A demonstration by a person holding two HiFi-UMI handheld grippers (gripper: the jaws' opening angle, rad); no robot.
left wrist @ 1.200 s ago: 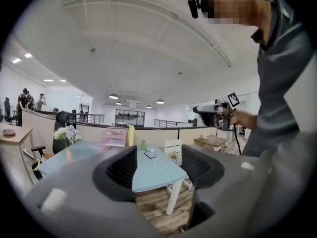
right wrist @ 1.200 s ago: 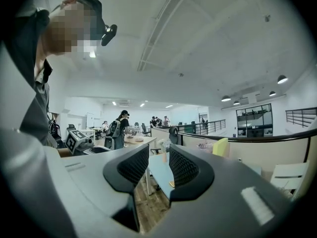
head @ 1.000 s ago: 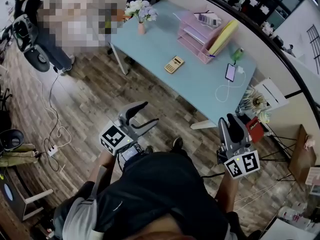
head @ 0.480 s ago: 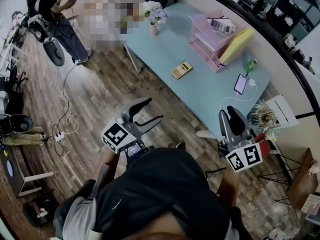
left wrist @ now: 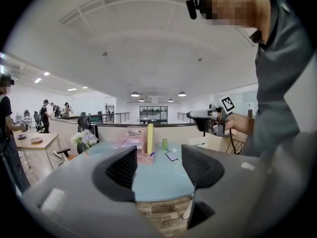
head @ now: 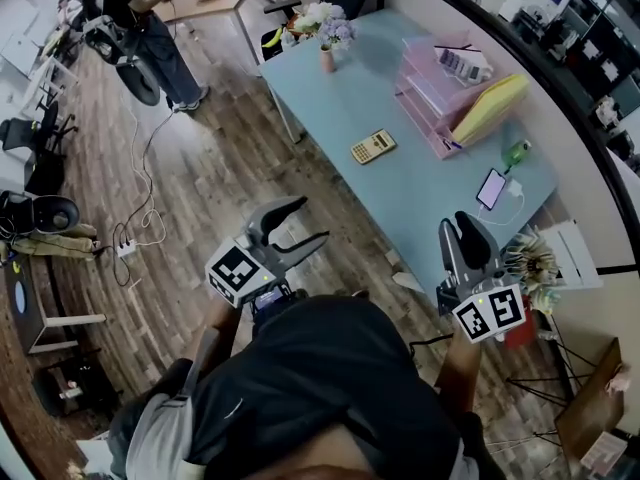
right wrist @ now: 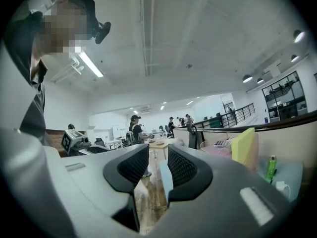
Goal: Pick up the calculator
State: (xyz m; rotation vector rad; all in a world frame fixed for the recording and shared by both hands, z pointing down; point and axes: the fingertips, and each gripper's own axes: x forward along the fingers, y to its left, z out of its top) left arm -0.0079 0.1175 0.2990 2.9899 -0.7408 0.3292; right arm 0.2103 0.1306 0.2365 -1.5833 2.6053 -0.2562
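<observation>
Head view looks steeply down; both gripper views face level — all share the table (head: 420, 198).

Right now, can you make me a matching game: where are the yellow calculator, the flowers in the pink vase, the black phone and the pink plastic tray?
1 yellow calculator
2 flowers in the pink vase
3 black phone
4 pink plastic tray

A beside the green bottle
B on the light blue table's corner
C next to the yellow folder
D alone, mid-table

Pairs: 1-D, 2-B, 3-A, 4-C
</observation>
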